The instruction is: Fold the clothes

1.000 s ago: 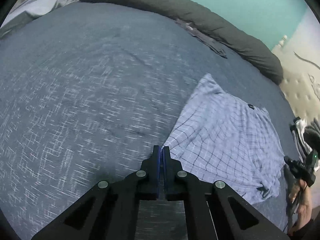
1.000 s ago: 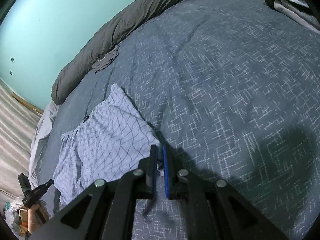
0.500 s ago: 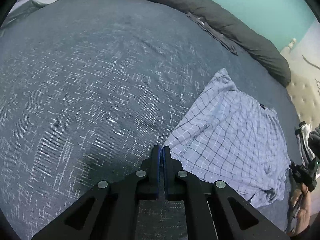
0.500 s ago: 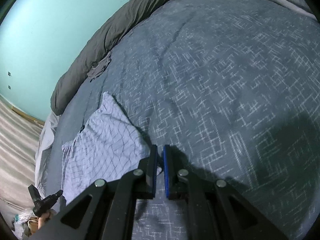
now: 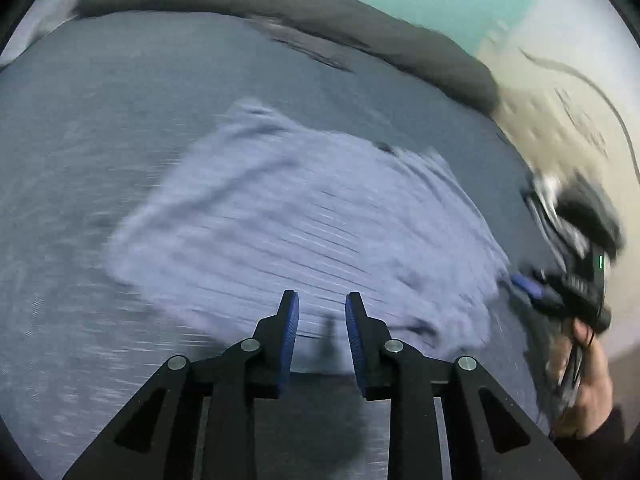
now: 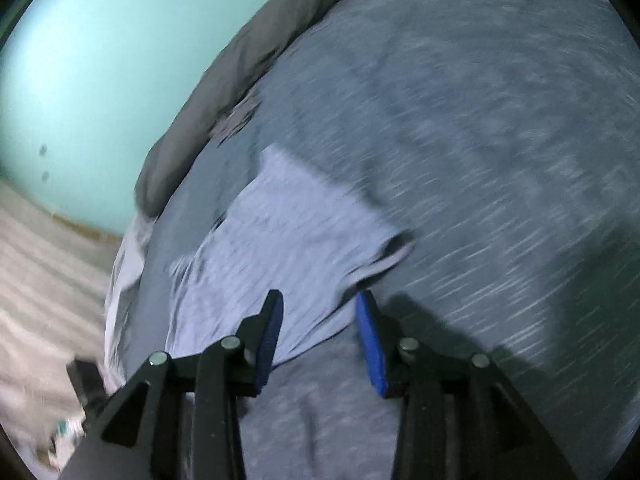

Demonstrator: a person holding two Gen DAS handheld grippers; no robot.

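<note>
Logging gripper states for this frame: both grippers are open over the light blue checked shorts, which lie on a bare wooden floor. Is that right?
Not quite. The light blue checked shorts lie on a bed with a dark blue-grey patterned cover, not a bare wooden floor, as both wrist views show. The rest holds: the left gripper and the right gripper are both open over the shorts.

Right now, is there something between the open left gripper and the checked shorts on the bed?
Nothing visible. The left gripper is open just over the near edge of the checked shorts, which lie flat on the bed.
</note>
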